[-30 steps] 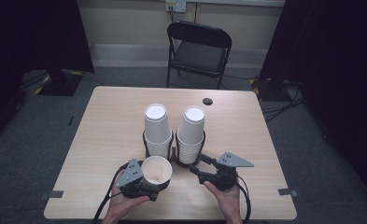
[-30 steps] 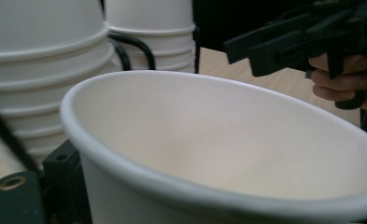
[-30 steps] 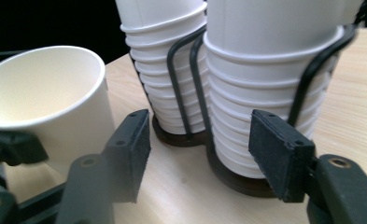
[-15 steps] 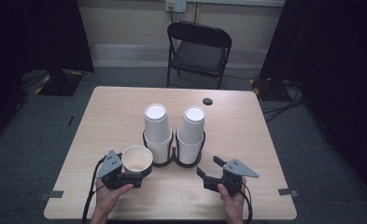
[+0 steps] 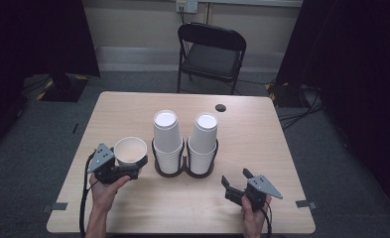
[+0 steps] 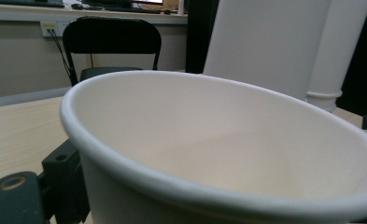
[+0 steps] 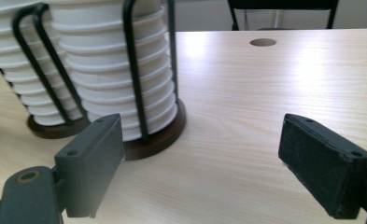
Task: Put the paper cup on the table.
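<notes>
Near the bench's (image 5: 133,106) left edge the left tongs (image 5: 128,171) pinch an empty paper cup (image 5: 130,151), while the right tongs (image 5: 234,181), just opened, stand spread and empty beside two racked cup stacks (image 5: 167,141).

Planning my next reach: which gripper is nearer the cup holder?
Left. The left gripper, holding a paper cup, sits just beside the cup holder; the right gripper is open, farther off.

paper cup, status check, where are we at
Left gripper shut on paper cup, upright, left of the cup stacks. Right gripper empty, jaws just opened wide, off to the holder's right. Nothing in the way.
</notes>
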{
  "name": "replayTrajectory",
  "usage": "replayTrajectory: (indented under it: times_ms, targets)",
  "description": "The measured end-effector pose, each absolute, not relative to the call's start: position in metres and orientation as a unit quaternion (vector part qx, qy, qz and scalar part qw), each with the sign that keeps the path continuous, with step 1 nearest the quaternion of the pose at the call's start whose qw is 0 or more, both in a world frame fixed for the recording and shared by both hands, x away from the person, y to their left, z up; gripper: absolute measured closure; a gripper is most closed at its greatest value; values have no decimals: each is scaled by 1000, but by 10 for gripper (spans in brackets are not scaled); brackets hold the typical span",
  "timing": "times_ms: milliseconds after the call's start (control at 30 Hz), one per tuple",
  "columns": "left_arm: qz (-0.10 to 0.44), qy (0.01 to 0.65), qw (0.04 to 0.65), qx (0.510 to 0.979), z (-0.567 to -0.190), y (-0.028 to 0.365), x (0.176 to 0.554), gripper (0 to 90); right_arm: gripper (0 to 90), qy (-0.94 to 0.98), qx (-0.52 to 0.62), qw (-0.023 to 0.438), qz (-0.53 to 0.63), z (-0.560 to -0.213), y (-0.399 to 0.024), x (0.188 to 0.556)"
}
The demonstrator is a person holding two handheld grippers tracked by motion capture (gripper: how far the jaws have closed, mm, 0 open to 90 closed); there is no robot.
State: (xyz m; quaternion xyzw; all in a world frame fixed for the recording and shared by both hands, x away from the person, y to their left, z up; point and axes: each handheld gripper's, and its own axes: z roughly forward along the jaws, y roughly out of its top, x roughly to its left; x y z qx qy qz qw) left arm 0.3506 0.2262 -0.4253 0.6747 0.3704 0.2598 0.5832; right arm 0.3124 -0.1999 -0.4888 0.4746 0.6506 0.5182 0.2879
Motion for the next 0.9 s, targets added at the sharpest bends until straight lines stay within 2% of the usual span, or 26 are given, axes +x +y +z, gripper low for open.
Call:
replayTrajectory:
  times_ms: [200, 900]
  targets:
    - [278, 382, 583, 661, -428, 231, 370, 91, 137, 645, 469, 297, 525, -494, -196, 312]
    - [244, 405, 557, 683, -464, 226, 418, 57, 136, 638, 477, 315, 516, -494, -192, 314]
